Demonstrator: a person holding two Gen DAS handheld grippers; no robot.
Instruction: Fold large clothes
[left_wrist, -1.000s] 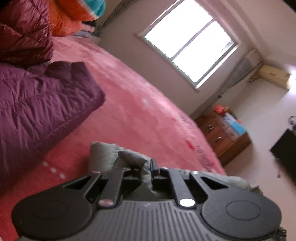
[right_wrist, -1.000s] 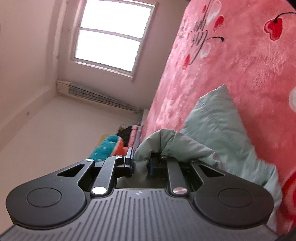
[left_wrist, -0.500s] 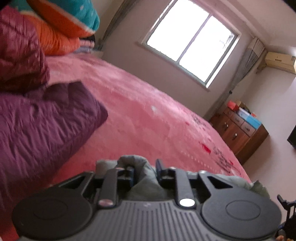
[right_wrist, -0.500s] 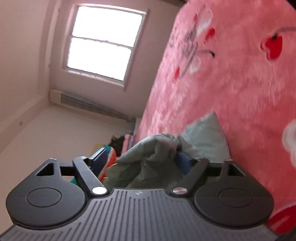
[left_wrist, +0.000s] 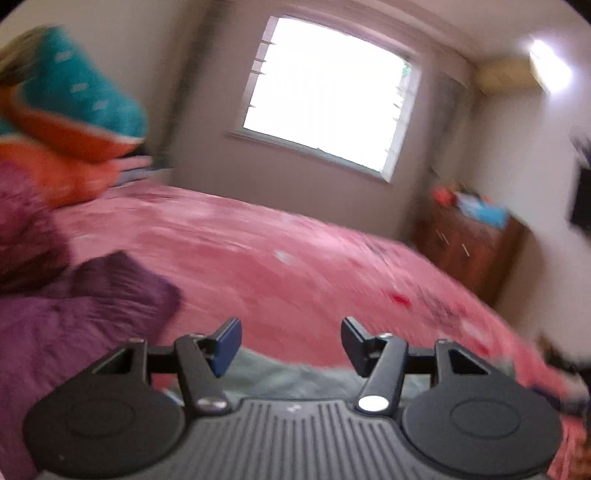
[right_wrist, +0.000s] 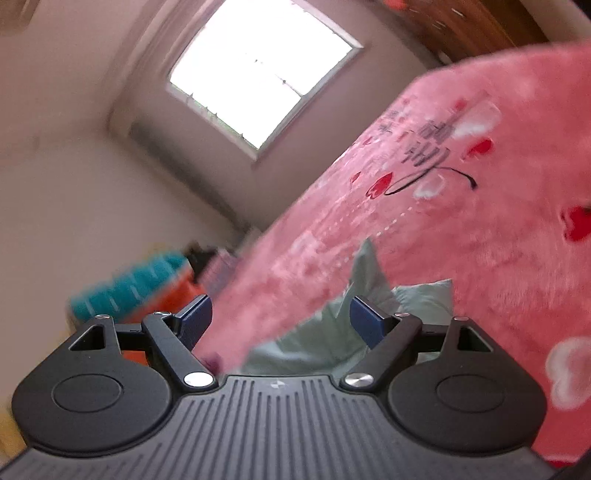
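Left view, left to right: purple quilted jacket (left_wrist: 74, 321) on the bed (left_wrist: 295, 258), left gripper (left_wrist: 290, 341) jaws wide apart, holding nothing, dresser (left_wrist: 469, 247) far right. Pale green garment (left_wrist: 295, 380) lies just under the jaws. Right gripper (right_wrist: 280, 319) jaws also spread, empty; garment (right_wrist: 332, 332) bunched between and behind them.
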